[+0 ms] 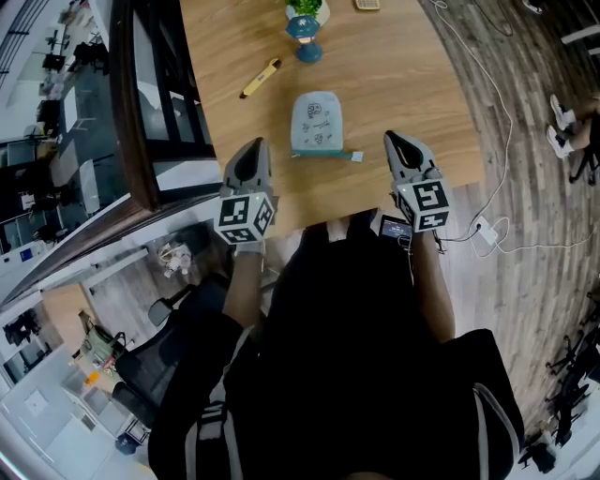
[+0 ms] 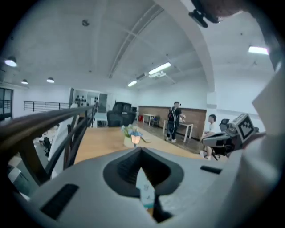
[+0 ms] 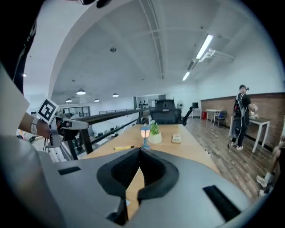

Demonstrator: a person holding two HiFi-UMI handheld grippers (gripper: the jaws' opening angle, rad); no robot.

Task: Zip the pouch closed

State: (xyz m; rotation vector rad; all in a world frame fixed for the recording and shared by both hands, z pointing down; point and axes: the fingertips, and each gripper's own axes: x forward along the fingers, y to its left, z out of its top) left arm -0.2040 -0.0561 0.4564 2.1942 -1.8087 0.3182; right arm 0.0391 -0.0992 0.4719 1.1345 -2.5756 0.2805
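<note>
The pale blue pouch (image 1: 317,123) with dark doodles lies flat on the wooden table (image 1: 403,75), its zipper end and pull (image 1: 355,157) pointing right along the near edge. My left gripper (image 1: 250,150) hovers near the table's front edge, left of the pouch and apart from it, jaws shut and empty. My right gripper (image 1: 395,141) sits to the pouch's right, just past the pull, also shut on nothing. In the left gripper view a slice of the pouch (image 2: 145,192) shows below the closed left gripper (image 2: 141,149). The right gripper (image 3: 140,150) shows only bare table.
A yellow marker (image 1: 261,78), a small blue lamp (image 1: 307,37) and a potted plant (image 1: 307,8) stand farther back on the table. A dark railing (image 1: 131,103) runs along the table's left side. A white cable and charger (image 1: 486,232) lie on the floor at right.
</note>
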